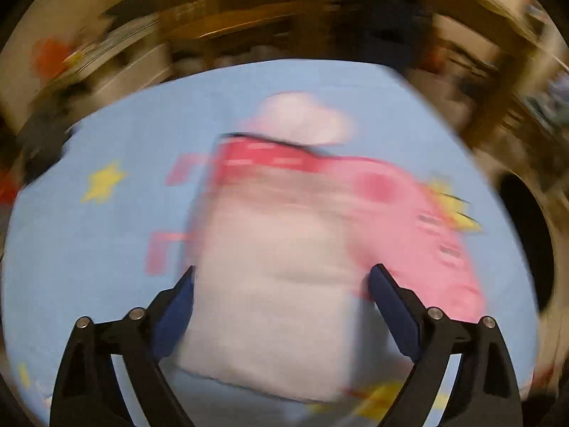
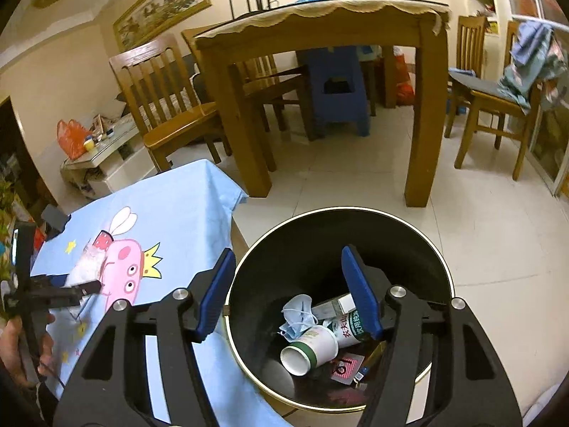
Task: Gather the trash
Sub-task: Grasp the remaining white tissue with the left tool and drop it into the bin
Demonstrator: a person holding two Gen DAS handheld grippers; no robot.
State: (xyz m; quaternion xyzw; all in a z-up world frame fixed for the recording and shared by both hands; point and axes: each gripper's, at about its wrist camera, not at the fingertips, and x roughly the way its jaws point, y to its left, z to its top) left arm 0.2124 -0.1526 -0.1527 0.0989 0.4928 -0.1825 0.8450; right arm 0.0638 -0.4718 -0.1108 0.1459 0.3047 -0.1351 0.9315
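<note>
The left wrist view is blurred. A white crumpled tissue [image 1: 277, 284] lies on a blue cartoon-print tablecloth [image 1: 89, 249], between the wide-apart fingers of my left gripper [image 1: 283, 270]; the pads do not visibly press it. In the right wrist view the tissue [image 2: 89, 259] lies by the pink pig print, with the left gripper [image 2: 85, 288] at it and a person's hand [image 2: 14, 341] on its handle. My right gripper [image 2: 288, 251] hangs open over a black round bin [image 2: 444, 274] with nothing between its fingers. In the bin lie a paper cup [image 2: 309, 350], a face mask [image 2: 297, 315] and a bottle [image 2: 350, 327].
The bin stands on pale floor tiles against the clothed table's right edge [image 2: 227, 213]. Behind it are a wooden dining table [image 2: 320, 32], wooden chairs [image 2: 167, 106], a blue plastic stool [image 2: 338, 89] and a low white cabinet [image 2: 103, 163] at the left.
</note>
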